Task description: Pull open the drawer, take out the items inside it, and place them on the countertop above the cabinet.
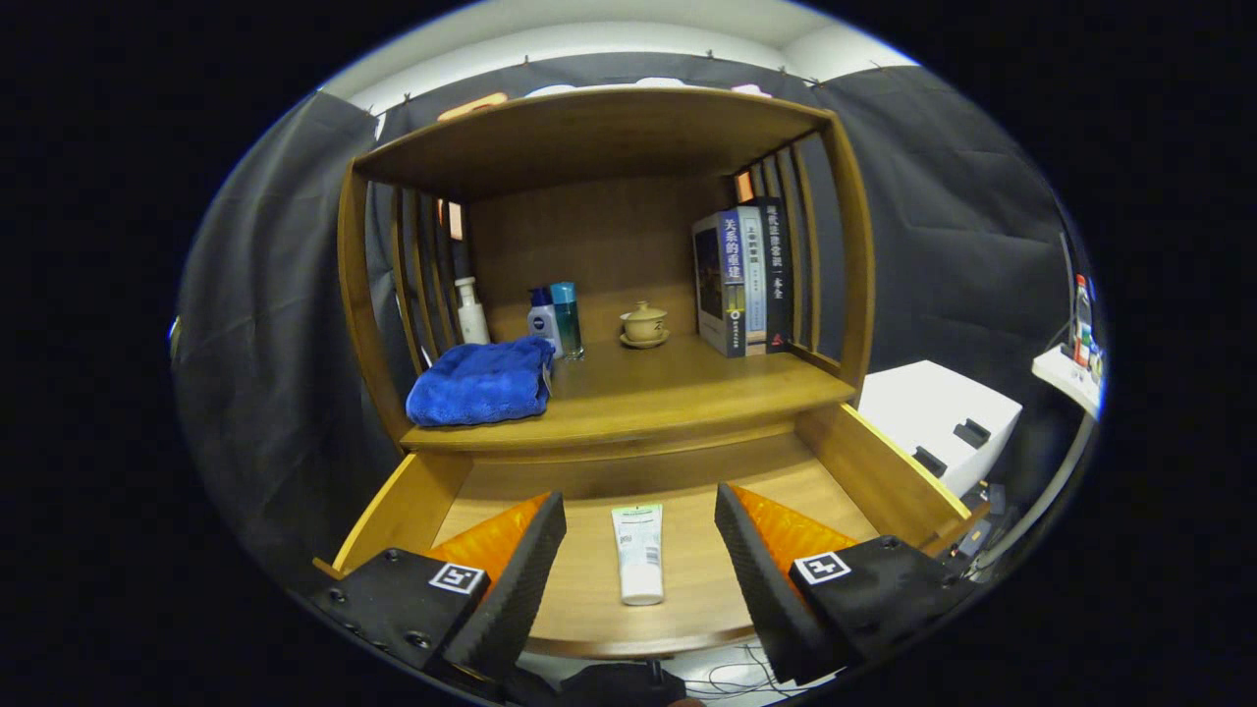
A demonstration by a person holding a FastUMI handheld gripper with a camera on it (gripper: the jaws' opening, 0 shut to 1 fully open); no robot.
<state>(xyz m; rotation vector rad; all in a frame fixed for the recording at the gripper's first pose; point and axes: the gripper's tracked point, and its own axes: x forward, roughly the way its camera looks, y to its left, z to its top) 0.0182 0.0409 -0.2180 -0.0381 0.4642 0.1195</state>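
The gripper [639,570] is open wide, its two fingers spread far apart and holding nothing. It hangs just over the pulled-out drawer [889,471]. Right between the fingers, down on the drawer's wooden bottom, lies a white tube [637,553] with its cap end pointing toward me. The fingers are on each side of it but I don't think they touch it yet.

So the first job looks done: the drawer is open. The tube is the one thing I can see left inside, though the fingers hide some of the drawer floor, so something small could sit under them.

Up past the drawer is the countertop [687,388], the flat wooden shelf where things must go. A folded blue towel [481,383] already rests on its left side. Behind the towel stand a white bottle [472,310] and two small bottles [556,320] close together. In the middle sits a little lidded teacup [644,324] on a saucer, and some books [741,280] stand up on the right.

There is bare wood in front of the teacup, so I think the tube can go there. What's left: close on the tube, lift it, and set it up there
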